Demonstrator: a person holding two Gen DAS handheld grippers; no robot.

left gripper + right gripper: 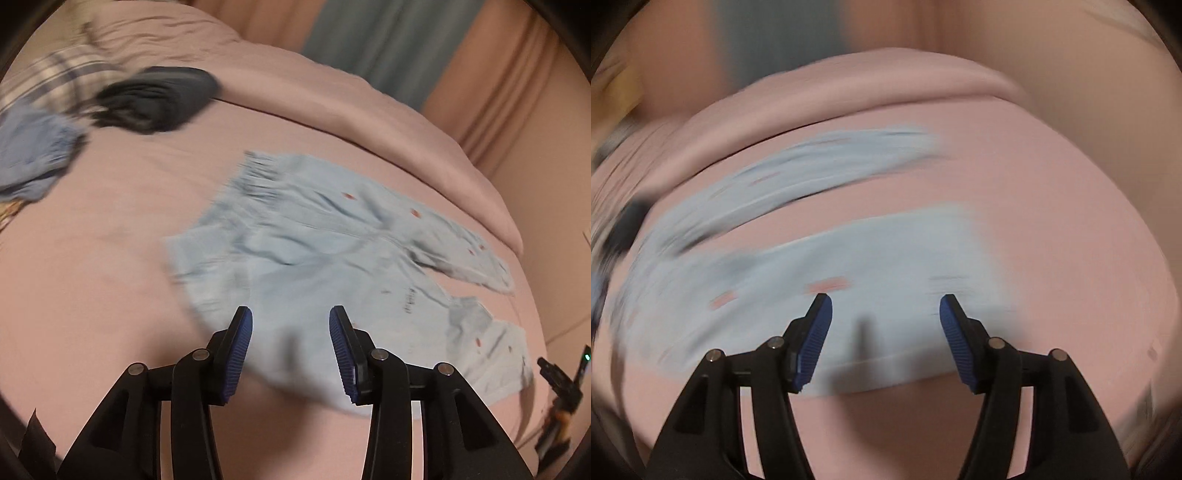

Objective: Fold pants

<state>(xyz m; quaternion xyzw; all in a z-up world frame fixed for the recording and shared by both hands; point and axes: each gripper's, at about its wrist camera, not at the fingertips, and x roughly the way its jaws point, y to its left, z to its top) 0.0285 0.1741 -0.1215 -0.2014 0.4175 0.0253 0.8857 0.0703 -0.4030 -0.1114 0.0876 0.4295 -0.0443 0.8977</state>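
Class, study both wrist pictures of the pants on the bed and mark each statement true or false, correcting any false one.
1. The pale blue pants lie spread on a pink bed. True.
2. The left gripper is clamped on the pants. False: its jaws stand open with nothing between them.
3. A dark garment lies apart from the pants. True.
4. The pants are plain, without marks. False: small reddish spots dot them.
5. The right gripper is shut. False: it is open above the pants.
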